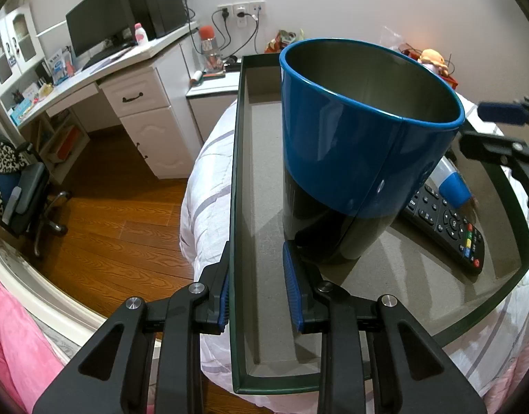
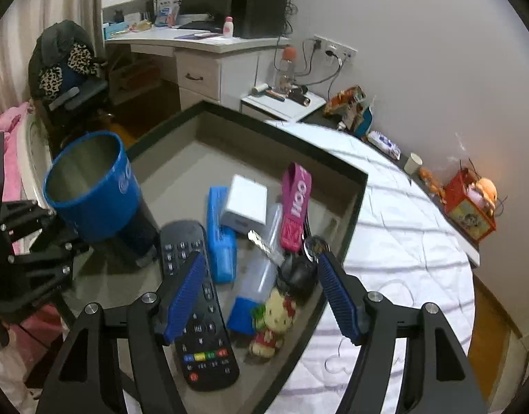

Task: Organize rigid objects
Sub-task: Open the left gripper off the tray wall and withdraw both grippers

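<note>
A dark green tray (image 1: 237, 158) lies on the bed. A blue and black metal cup (image 1: 350, 151) stands upright in it, empty inside. My left gripper (image 1: 259, 286) straddles the tray's left wall, one pad outside and one inside next to the cup's base, with a gap to the wall. In the right wrist view the cup (image 2: 95, 189) is at the left. My right gripper (image 2: 261, 293) is open above a black remote (image 2: 198, 303), a clear tube with a blue cap (image 2: 257, 276), a keyring with a doll (image 2: 274, 321), a blue case (image 2: 219, 234), a white box (image 2: 245, 205) and a pink tag (image 2: 295, 203).
The tray (image 2: 350, 220) rests on a white quilt (image 2: 402, 258). A white desk (image 1: 133, 79) with a monitor, a nightstand (image 2: 281, 103), an office chair (image 2: 64, 79) and wood floor (image 1: 102, 214) lie beyond. A red box (image 2: 468, 203) stands by the wall.
</note>
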`<state>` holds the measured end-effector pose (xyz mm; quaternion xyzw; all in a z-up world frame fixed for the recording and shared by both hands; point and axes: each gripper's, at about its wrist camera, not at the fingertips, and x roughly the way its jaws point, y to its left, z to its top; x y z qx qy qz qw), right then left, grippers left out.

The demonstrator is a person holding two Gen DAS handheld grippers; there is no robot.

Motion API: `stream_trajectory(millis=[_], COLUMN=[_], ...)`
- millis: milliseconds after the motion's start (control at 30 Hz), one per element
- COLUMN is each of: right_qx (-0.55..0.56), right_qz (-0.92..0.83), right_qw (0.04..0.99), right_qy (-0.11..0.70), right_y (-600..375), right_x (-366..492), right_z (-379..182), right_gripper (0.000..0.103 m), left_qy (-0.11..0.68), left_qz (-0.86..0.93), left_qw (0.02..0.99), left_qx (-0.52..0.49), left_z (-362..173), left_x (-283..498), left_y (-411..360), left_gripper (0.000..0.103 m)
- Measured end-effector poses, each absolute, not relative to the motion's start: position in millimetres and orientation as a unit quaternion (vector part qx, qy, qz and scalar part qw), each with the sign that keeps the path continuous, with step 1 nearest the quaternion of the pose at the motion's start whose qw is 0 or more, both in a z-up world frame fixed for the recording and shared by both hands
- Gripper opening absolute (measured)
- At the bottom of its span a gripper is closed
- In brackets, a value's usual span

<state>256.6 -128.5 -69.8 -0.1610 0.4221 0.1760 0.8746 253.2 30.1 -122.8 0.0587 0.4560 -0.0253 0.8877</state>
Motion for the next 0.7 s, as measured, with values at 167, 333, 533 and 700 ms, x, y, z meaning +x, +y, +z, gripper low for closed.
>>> stream_trajectory(millis=[167, 333, 533, 700], right_qx=[-0.157, -0.136, -0.104, -0.086], right_qz=[0.132, 0.093, 0.114, 0.163], right_qw=[0.890, 0.894, 0.886, 0.875], right_qy=[0.407, 0.416, 0.438, 0.449], right_y=[-148, -172, -182, -179], right_x=[244, 238, 227, 218], right_z=[-70, -80, -104, -113], right_gripper=[0.070, 0.070, 0.059, 0.025], left_qy=[0.455, 0.454, 0.451, 0.451], left_qz=[-0.030, -0.030, -0.034, -0.032], left_qw=[0.888, 0.889, 0.890, 0.890], left_qx=[0.057, 0.055, 0.052, 0.056], left_z=[-123, -123, -123, -123], left_x=[252, 251, 251, 251], left_y=[30, 30, 29, 25], left_gripper=[0.027, 0.027, 0.031, 0.031])
